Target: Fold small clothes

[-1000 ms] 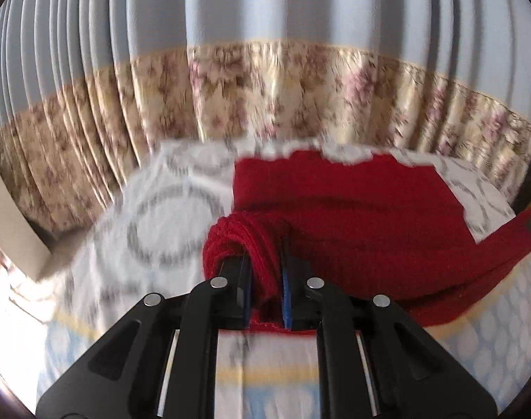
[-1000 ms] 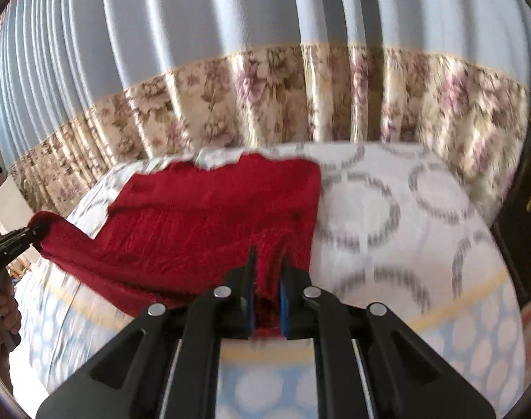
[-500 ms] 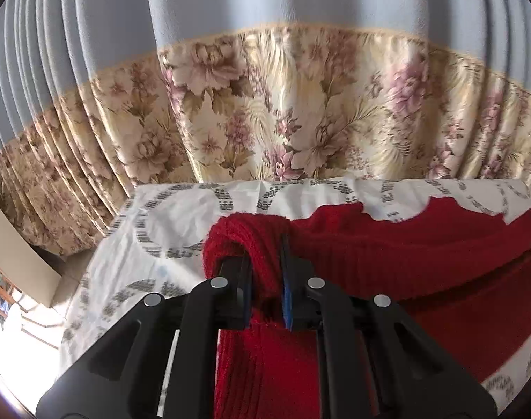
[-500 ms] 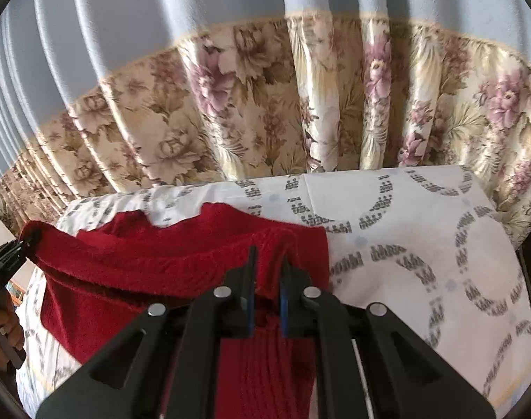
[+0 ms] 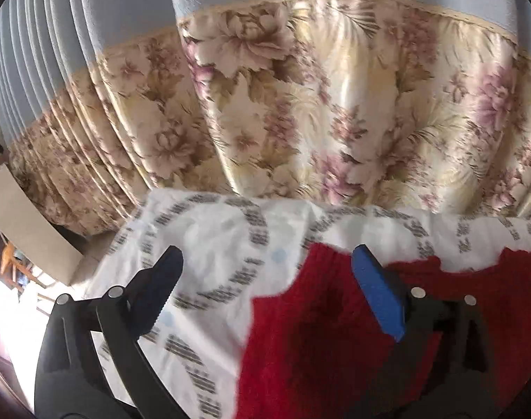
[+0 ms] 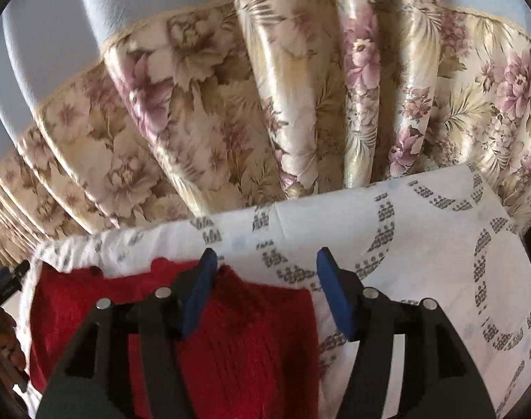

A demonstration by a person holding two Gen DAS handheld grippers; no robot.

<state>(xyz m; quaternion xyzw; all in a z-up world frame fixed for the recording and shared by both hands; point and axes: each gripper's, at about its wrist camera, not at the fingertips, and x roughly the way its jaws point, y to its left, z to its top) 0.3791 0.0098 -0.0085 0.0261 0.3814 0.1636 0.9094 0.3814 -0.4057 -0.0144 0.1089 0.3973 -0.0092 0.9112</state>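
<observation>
Red knit garment (image 5: 335, 342): lies on the sheet-covered surface, its top edge near the far side, under both grippers.
Left gripper (image 5: 265, 272): jaws spread wide, holding nothing; right finger over the knit, left finger over bare sheet.
Right gripper (image 6: 265, 265): jaws spread wide, empty; left finger above the garment's corner.
Sheet (image 6: 440, 230): white with grey ring print.
Curtain (image 6: 300, 104): floral band hanging just behind the far edge.
Cardboard (image 5: 24, 223): beside the surface at left.

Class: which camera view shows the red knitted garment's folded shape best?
The right wrist view: the red knitted garment shows its far edge and both sides on the patterned sheet. The left wrist view shows only its left part, cut off at right.
</observation>
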